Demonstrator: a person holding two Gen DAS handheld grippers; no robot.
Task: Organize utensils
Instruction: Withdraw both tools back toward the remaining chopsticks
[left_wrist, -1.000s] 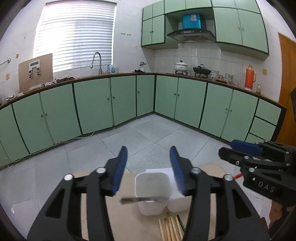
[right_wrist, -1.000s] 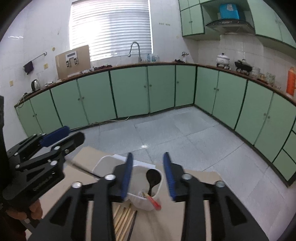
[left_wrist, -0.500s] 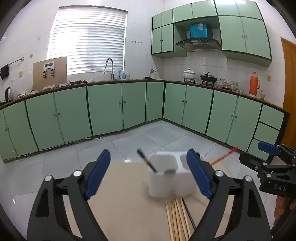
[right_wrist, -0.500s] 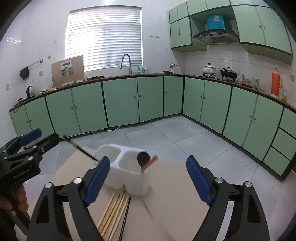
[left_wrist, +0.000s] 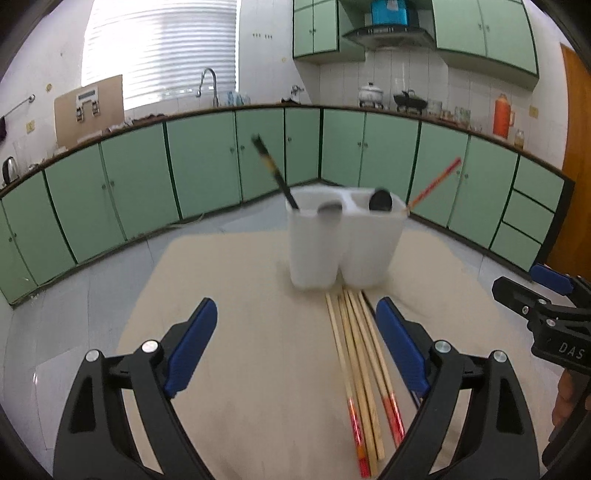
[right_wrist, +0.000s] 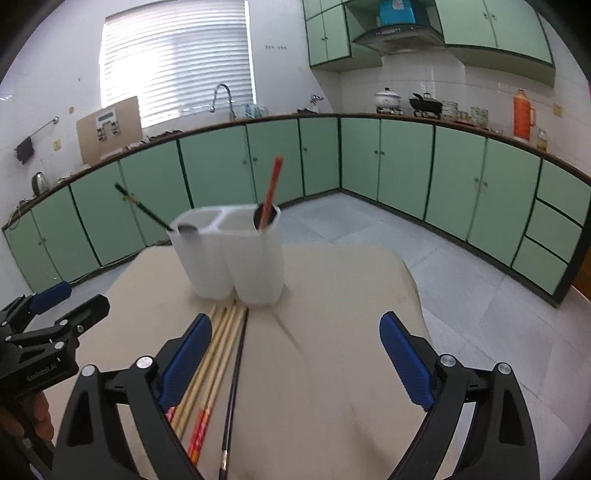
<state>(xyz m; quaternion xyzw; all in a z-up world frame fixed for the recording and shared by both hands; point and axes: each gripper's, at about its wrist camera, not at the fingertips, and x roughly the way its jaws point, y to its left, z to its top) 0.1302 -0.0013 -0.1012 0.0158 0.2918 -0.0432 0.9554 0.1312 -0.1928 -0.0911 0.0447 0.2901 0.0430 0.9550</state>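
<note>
A white utensil holder (left_wrist: 341, 240) with several compartments stands on the beige table (left_wrist: 240, 350); it also shows in the right wrist view (right_wrist: 231, 254). A black chopstick (left_wrist: 275, 171) and a metal spoon (left_wrist: 330, 207) stand in its left compartment. A black spoon (left_wrist: 381, 200) and a red chopstick (left_wrist: 434, 182) stand in the right one. Several wooden chopsticks (left_wrist: 356, 365) lie in front of it, beside a black chopstick (right_wrist: 234, 373). My left gripper (left_wrist: 295, 349) and right gripper (right_wrist: 293, 360) are open and empty, low over the table.
The table edge curves off to the right (right_wrist: 413, 280), with grey floor tiles (right_wrist: 461, 295) beyond. Green cabinets (left_wrist: 203, 166) line the far walls. Each gripper shows at the side of the other's view (left_wrist: 546, 314) (right_wrist: 40, 332).
Both grippers opened wide and pulled back and down from the holder. The metal spoon and black chopstick now stand in the left compartment, the black spoon and red chopstick in the right.
</note>
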